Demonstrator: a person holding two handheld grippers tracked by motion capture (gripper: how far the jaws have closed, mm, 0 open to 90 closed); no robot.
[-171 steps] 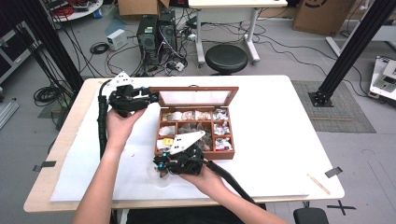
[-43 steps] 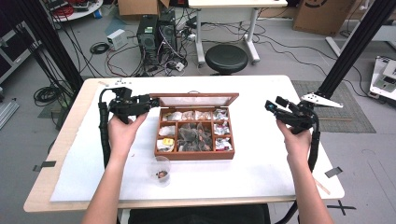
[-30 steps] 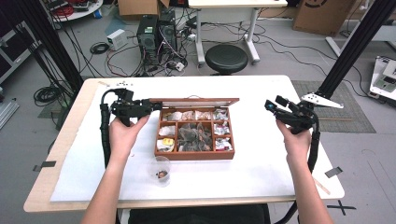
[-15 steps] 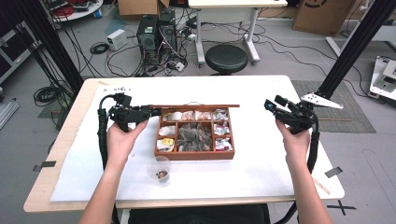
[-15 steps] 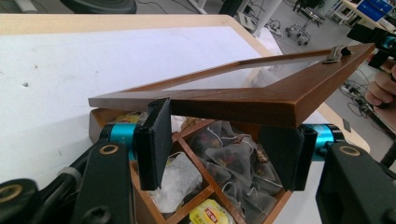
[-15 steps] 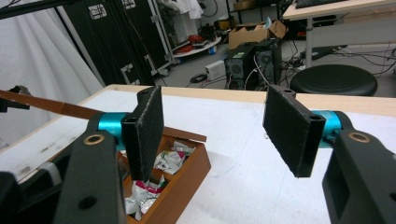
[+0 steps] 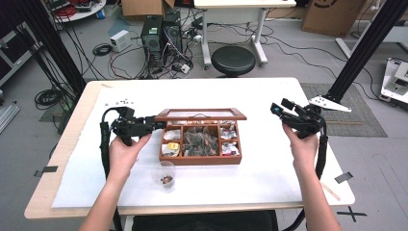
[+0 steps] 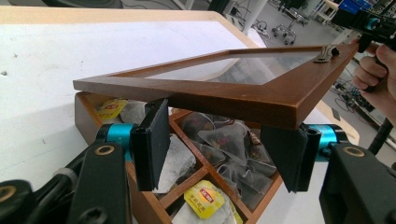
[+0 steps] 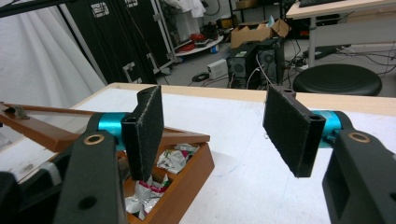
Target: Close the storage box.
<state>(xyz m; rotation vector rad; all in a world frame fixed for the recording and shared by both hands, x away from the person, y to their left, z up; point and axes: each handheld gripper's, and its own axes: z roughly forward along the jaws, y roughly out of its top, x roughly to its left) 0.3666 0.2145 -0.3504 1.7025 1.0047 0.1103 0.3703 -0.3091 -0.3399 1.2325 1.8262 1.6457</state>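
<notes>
A wooden tea box [image 7: 201, 157] is seen near the middle of the white-covered table [image 7: 269, 178], its compartments filled with tea bags [image 8: 208, 198]; its glass-paned lid [image 8: 233, 79] is hinged at the far side and is tilted low over the box, partly shut. In the left gripper view the lid's near edge is seen lying just above and between the two black jaws of the left gripper [image 8: 219, 154]; the jaws are set apart and have just been opening, and no pad is seen pressing on the wood, so the lid is not clamped; whether its underside rests on the jaw tips cannot be told. In the high view the left gripper [image 7: 153, 126] is held at the box's left end, beside the lid's corner.

The right gripper [image 7: 279, 108] is held well apart from the box, over the right part of the table; its jaws are spread wide with nothing between them, as is shown in the right gripper view [image 9: 219, 133], where the box's right end and the lid are seen behind the near jaw.

A small clear cup [image 7: 165, 175] is stood on the cloth just in front of the box's left corner.
</notes>
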